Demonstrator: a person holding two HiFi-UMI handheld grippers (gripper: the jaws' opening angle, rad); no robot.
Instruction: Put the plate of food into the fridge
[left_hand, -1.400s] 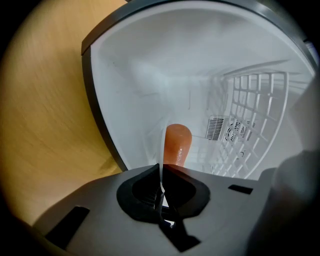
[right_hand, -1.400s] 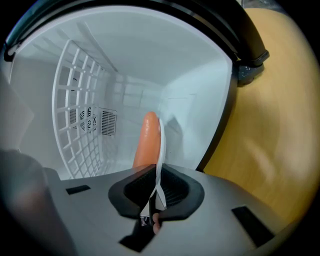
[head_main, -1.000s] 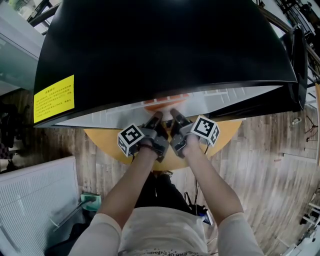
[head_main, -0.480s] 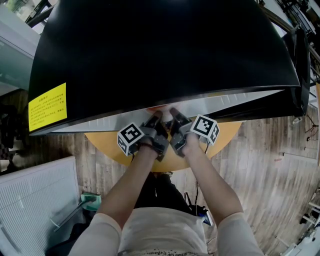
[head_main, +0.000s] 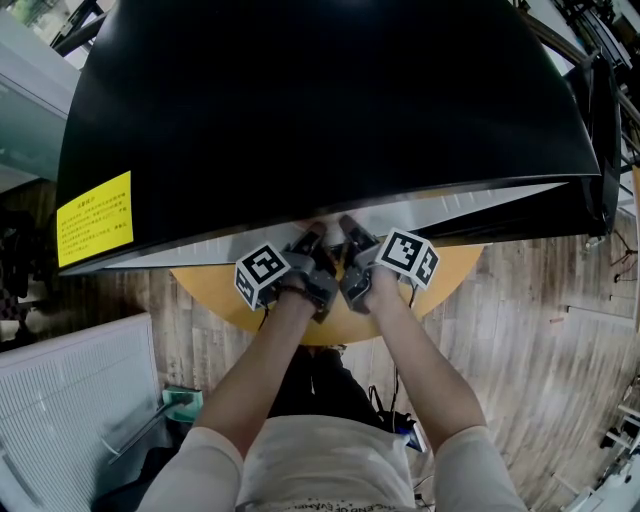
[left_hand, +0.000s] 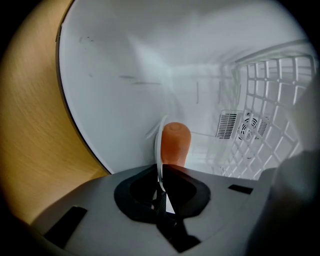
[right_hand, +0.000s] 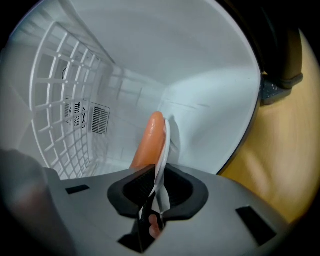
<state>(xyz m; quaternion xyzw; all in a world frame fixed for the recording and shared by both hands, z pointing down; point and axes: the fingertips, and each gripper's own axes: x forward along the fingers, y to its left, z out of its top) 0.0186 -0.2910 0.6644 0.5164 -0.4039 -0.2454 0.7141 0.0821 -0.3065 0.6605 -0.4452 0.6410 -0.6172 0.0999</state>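
Reaching into the open front of a black fridge (head_main: 320, 100), a person holds a two-jaw gripper in each hand, the two side by side at the fridge's mouth. The left gripper (left_hand: 161, 181) is pinched tight on the near rim of a white plate (left_hand: 158, 145), which shows edge-on as a thin white line rising from the jaws. The right gripper (right_hand: 154, 195) has the same rim between its jaws. They have just been opening a little, though the pads look to be touching the rim.

An orange sausage (left_hand: 175, 142) lies on the plate between the two grips. Its long axis points straight away from the fingers, toward the back of the fridge. Plate and food sit inside the fridge's white interior, past its front edge, with a white wire rack (left_hand: 270, 95) to one side and a small vent grille (left_hand: 245, 127) on the back wall. Whether the plate rests on the fridge floor cannot be told.

A round wooden table (head_main: 205, 282) shows just below the fridge's front.

Neither hand is nearer — both hold the rim closest to the fridge's mouth, so the plate lies wholly ahead of the fingers. Letting go would likely call for both grippers to open and draw straight back out of the fridge.
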